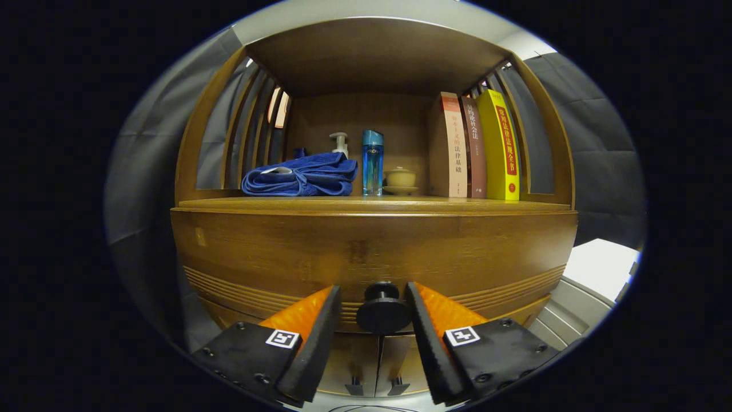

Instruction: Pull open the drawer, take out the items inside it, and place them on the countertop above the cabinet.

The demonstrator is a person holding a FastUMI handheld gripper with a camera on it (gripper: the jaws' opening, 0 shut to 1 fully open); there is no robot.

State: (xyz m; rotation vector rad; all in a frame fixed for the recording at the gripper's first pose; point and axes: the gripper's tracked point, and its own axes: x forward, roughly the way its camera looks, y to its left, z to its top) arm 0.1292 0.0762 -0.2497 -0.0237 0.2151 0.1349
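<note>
On the countertop (274, 203) above the drawer, going from the left, I see a folded blue towel (300, 176), then a white pump bottle (339, 143) standing behind it, then a tall blue bottle (372, 162), upright and just beside the towel. Next to it is a small lidded cup (400, 180) on a saucer, and then three books (474, 147) stand upright against the right side of the shelf. Below the countertop is the wooden drawer front (366, 252), which looks closed, so I cannot see the items inside it. Its round black knob (383, 309) sits in the middle of the front, low. My gripper (373, 300) is at this knob: the fingers are apart, one on each side of the knob, near it. I cannot tell if they touch it.
</note>
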